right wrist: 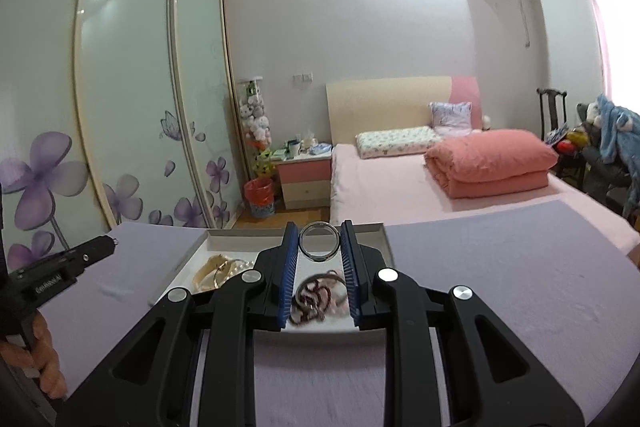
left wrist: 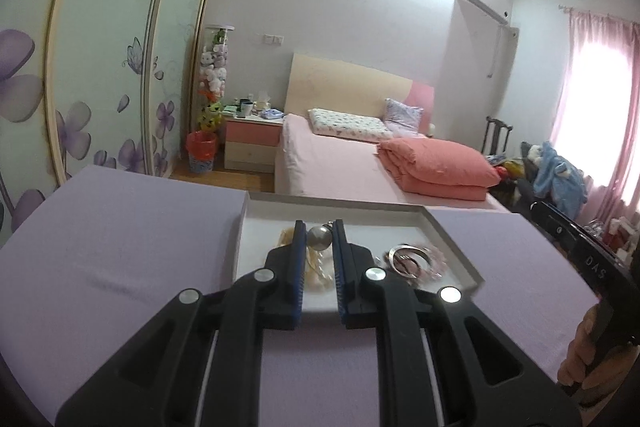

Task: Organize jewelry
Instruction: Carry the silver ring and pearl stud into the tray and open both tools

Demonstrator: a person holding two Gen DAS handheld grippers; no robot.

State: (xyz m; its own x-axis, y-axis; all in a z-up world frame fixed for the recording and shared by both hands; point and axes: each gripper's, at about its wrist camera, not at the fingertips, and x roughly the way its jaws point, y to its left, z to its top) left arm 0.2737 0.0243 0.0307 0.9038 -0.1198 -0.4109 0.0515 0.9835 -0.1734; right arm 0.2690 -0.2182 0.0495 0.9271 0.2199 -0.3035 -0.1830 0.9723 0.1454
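Note:
A shallow white tray (left wrist: 440, 227) sits on a lilac cloth and holds jewelry. My left gripper (left wrist: 319, 231) is shut on a round silver pendant (left wrist: 319, 238) and holds it above a pale gold and pearl piece (left wrist: 316, 269). Silver bangles (left wrist: 410, 257) lie on a pink beaded piece at the tray's right. In the right wrist view my right gripper (right wrist: 319, 233) is shut on a silver bangle (right wrist: 319, 242), held over the tray (right wrist: 188, 259). Below it lies a dark brown and pink bracelet (right wrist: 316, 297). The gold and pearl piece (right wrist: 218, 269) lies at the tray's left.
The lilac cloth (left wrist: 120, 247) spreads wide on both sides of the tray. Behind it is a bed (left wrist: 340, 163) with a folded pink quilt (left wrist: 436, 165). A wardrobe with flower doors (right wrist: 120, 107) stands at the left. A nightstand (left wrist: 252, 143) and red bin (left wrist: 201, 151) stand beyond.

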